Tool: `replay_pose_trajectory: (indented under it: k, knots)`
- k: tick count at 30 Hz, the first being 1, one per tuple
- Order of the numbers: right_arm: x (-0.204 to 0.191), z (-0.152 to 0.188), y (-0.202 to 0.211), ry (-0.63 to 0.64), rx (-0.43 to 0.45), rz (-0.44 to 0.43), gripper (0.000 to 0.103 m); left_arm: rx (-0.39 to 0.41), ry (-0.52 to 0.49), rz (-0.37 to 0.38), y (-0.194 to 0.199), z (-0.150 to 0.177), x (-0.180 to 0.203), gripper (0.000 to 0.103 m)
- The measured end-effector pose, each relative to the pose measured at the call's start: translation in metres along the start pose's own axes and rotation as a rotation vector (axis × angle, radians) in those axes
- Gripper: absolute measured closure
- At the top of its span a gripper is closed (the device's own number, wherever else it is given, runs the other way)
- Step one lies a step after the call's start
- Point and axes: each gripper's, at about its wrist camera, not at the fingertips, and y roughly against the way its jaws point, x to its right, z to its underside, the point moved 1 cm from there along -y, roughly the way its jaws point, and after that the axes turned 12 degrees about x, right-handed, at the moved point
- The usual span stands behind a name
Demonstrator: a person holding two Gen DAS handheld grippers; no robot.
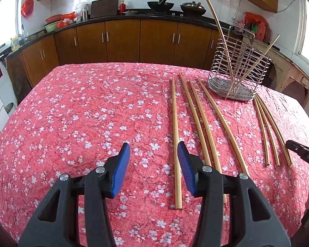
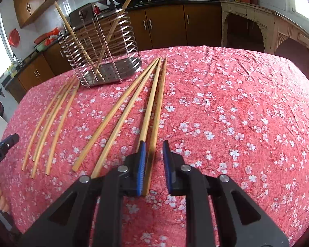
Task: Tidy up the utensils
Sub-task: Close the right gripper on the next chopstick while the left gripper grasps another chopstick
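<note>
Several wooden chopsticks lie on the red floral tablecloth (image 1: 82,113). A wire utensil holder (image 1: 237,72) stands at the far right with two chopsticks leaning in it; it also shows in the right wrist view (image 2: 105,47). My left gripper (image 1: 153,150) is open above the cloth, the leftmost chopstick (image 1: 176,133) lying between its blue pads. My right gripper (image 2: 154,150) is open low over the cloth, straddling the near end of the rightmost chopstick (image 2: 157,111); another chopstick (image 2: 149,105) runs under its left pad. A group of three thinner chopsticks (image 2: 49,121) lies to the left.
Brown kitchen cabinets (image 1: 123,39) and a dark counter with woks (image 1: 160,5) run behind the table. A worn white side table (image 2: 267,24) stands at the right. The table edge curves close on both sides. The other gripper's tip (image 2: 4,150) shows at the left edge.
</note>
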Motion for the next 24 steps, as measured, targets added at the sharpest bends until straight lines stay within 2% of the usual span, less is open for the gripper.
replay_pose_trajectory:
  k: [4, 6, 7, 11, 13, 16, 24]
  knots:
    - [-0.006, -0.003, -0.007, 0.02, 0.0, 0.015, 0.087, -0.018, 0.007, 0.011, -0.002, 0.002, 0.001, 0.055]
    - [-0.007, -0.003, -0.008, 0.035, 0.004, 0.035, 0.095, -0.029, 0.011, 0.022, -0.004, 0.004, 0.001, 0.055]
    - [-0.006, -0.003, -0.009, 0.042, 0.006, 0.058, 0.095, -0.032, 0.013, 0.025, -0.005, 0.004, 0.001, 0.055]
    - [0.017, -0.01, -0.012, -0.063, 0.013, 0.128, 0.095, -0.04, 0.008, 0.038, -0.006, 0.004, 0.003, 0.057]
    - [0.027, -0.011, -0.012, -0.1, 0.013, 0.127, 0.095, -0.043, 0.002, 0.054, -0.006, 0.005, 0.007, 0.057]
    - [0.027, -0.009, -0.011, -0.077, 0.015, 0.128, 0.095, -0.049, -0.03, 0.067, -0.008, 0.005, 0.016, 0.057]
    - [0.027, -0.003, -0.003, -0.044, 0.027, 0.125, 0.095, -0.11, -0.049, 0.038, -0.025, 0.014, 0.025, 0.057]
